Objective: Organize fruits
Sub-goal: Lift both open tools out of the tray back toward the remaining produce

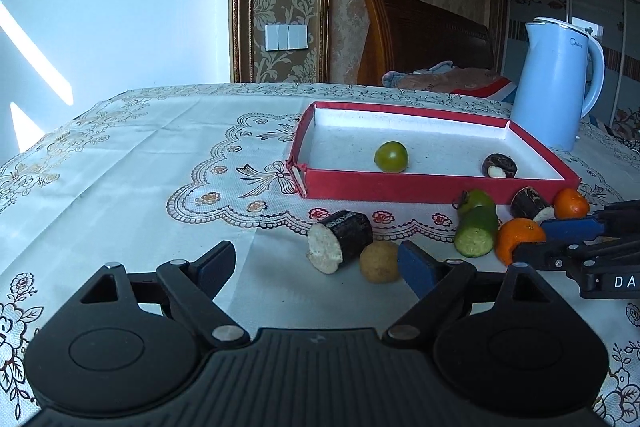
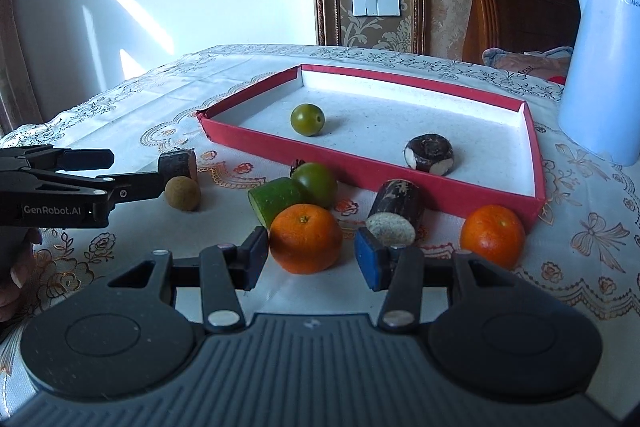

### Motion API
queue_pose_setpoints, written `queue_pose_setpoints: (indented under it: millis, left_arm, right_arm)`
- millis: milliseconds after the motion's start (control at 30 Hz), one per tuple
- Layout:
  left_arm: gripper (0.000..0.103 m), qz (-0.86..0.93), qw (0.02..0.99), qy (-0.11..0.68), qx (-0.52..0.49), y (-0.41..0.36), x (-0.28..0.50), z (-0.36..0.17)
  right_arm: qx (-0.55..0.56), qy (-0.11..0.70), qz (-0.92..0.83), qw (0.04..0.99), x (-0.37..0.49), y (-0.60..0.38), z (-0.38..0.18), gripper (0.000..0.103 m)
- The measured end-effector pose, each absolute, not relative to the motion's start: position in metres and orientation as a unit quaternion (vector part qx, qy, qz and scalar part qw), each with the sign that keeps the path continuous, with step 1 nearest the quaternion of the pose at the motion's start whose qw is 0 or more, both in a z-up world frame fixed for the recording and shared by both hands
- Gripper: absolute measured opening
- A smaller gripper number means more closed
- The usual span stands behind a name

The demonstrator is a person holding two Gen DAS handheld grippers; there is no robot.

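A red tray (image 1: 400, 187) (image 2: 256, 151) holds a green fruit (image 1: 391, 157) (image 2: 307, 119) and a dark cane piece (image 1: 499, 166). On the cloth in front lie another cane piece (image 1: 340, 241), a tan longan (image 1: 378, 261), a cucumber piece (image 1: 476, 237), a second green fruit (image 2: 316, 185), a third cane piece (image 2: 396, 215) and two oranges. My left gripper (image 1: 316, 267) stands open just short of the cane piece and longan. My right gripper (image 2: 312, 259) is open around the nearer orange (image 2: 306, 239), with a gap at the blue pad (image 2: 366, 259). The other orange (image 2: 493, 235) lies to the right.
A pale blue kettle (image 1: 556, 83) (image 2: 604, 67) stands at the tray's back right corner. A flowered tablecloth (image 1: 140, 167) covers the table, bare on its left half. A wooden headboard and bedding are beyond the far edge. A hand shows at the right wrist view's left edge.
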State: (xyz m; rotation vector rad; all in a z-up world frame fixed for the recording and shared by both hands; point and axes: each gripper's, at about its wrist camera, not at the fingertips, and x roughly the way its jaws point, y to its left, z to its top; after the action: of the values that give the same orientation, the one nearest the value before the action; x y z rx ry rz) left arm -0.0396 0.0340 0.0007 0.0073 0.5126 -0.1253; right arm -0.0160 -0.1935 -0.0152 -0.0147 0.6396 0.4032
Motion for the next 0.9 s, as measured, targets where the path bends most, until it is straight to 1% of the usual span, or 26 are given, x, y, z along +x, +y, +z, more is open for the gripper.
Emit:
queue_pose_setpoints:
  millis: [433,800,900]
  left_arm:
    - [0.088,-0.060,0.964,0.260,0.013,0.030,-0.034,0.001]
    - [0.088,-0.082,0.968,0.236,0.038,0.016,-0.037,0.006]
    - [0.088,-0.107,0.970,0.211,0.052,0.010,-0.048,0.007]
  right_arm:
    - [-0.016,0.335,0.191,0.922,-0.003,-0.186,-0.023,0.046]
    - [-0.009,0.333,0.193,0.923,-0.003,-0.189,-0.024,0.046]
    - [-0.008,0.333,0.193,0.923,-0.003,-0.189,-0.023,0.046]
